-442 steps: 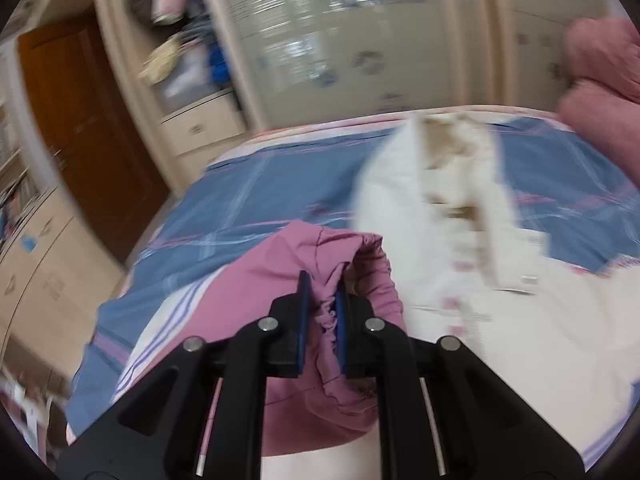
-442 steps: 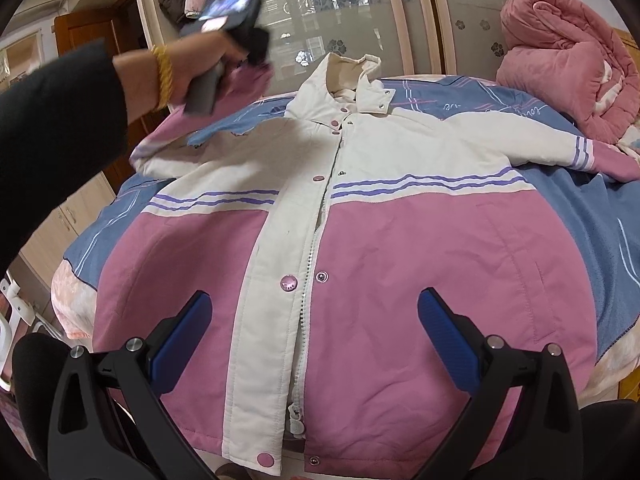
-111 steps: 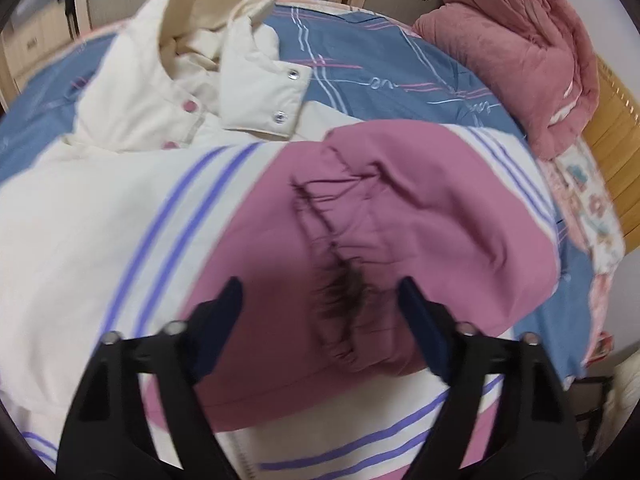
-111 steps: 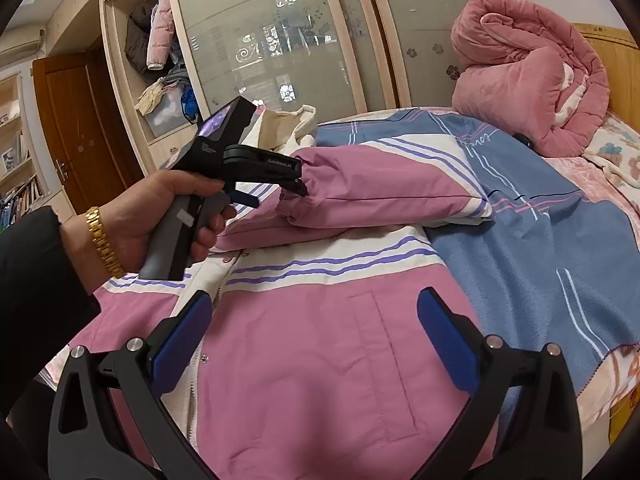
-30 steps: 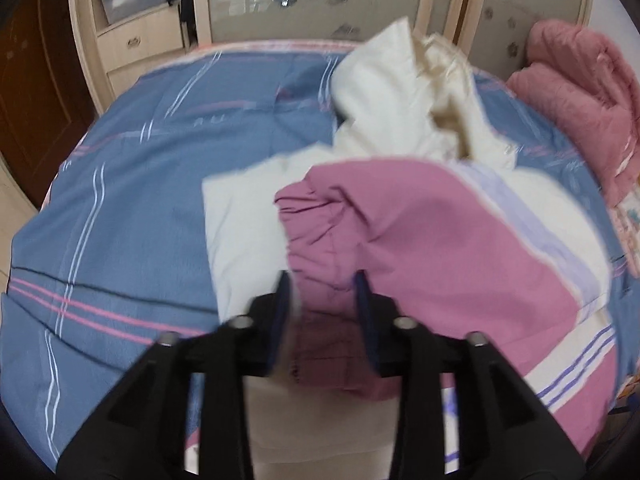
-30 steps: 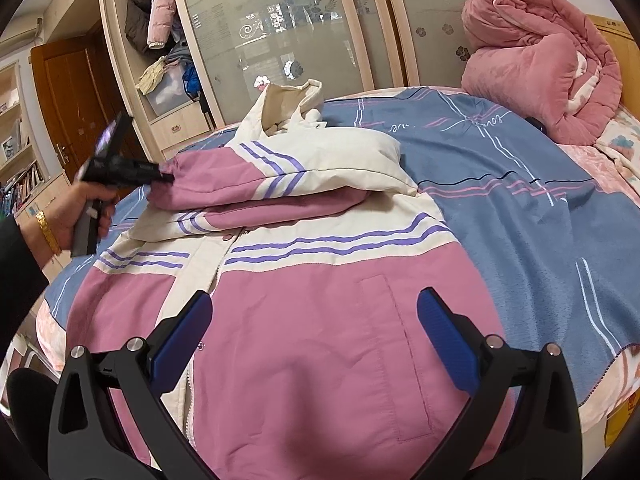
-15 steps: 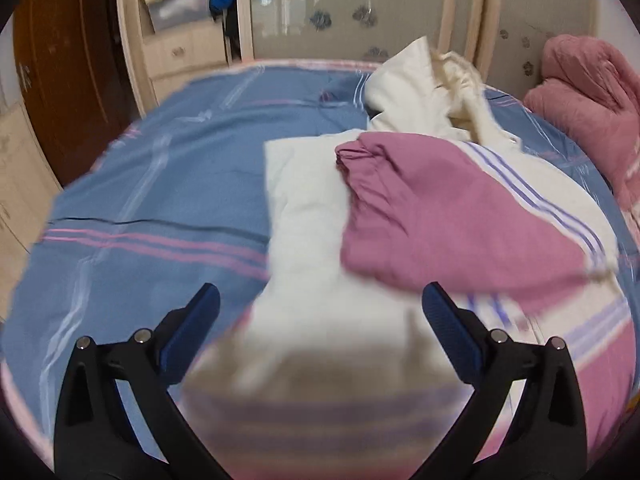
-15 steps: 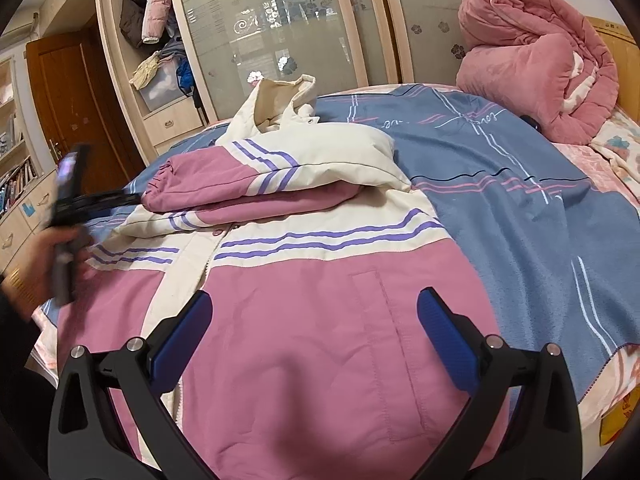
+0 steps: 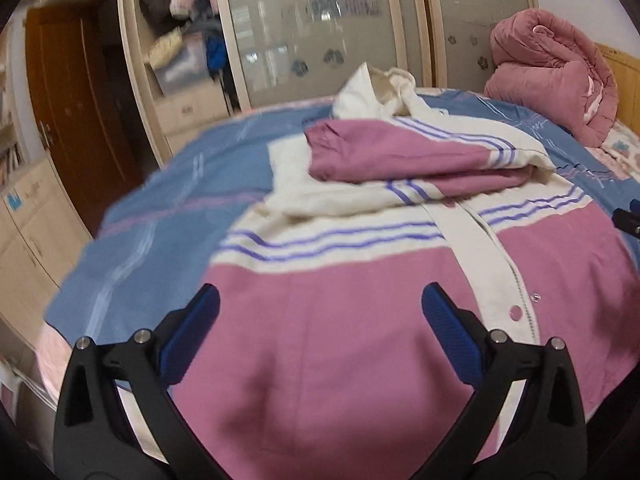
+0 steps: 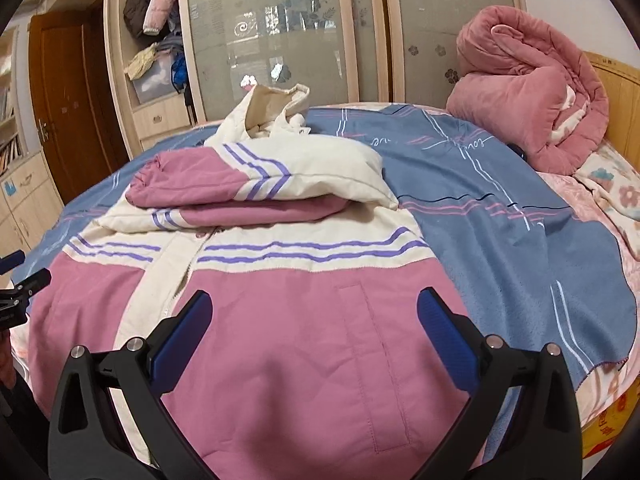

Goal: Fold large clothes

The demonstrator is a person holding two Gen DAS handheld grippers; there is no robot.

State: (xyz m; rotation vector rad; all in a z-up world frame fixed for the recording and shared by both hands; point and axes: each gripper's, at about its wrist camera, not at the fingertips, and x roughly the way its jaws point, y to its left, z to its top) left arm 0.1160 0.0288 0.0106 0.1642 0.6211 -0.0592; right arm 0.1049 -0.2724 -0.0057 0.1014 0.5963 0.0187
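Lying flat on the bed (image 10: 500, 240), the jacket (image 10: 300, 320) has both sleeves folded across its chest | left hand-held gripper (image 9: 320, 330) just opened wide, empty | right hand-held gripper (image 10: 312, 328) wide, empty | wardrobe (image 10: 280, 40) far, rolled pink quilt (image 10: 528, 92) far right.

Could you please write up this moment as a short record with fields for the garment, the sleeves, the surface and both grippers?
garment: pink and cream jacket, front up, placket closed
sleeves: both sleeves folded across the chest, stacked
hood: cream hood at the far end, standing up
surface: blue striped blanket on the bed
left gripper: open, nothing between its jaws
right gripper: open, empty, above the hem
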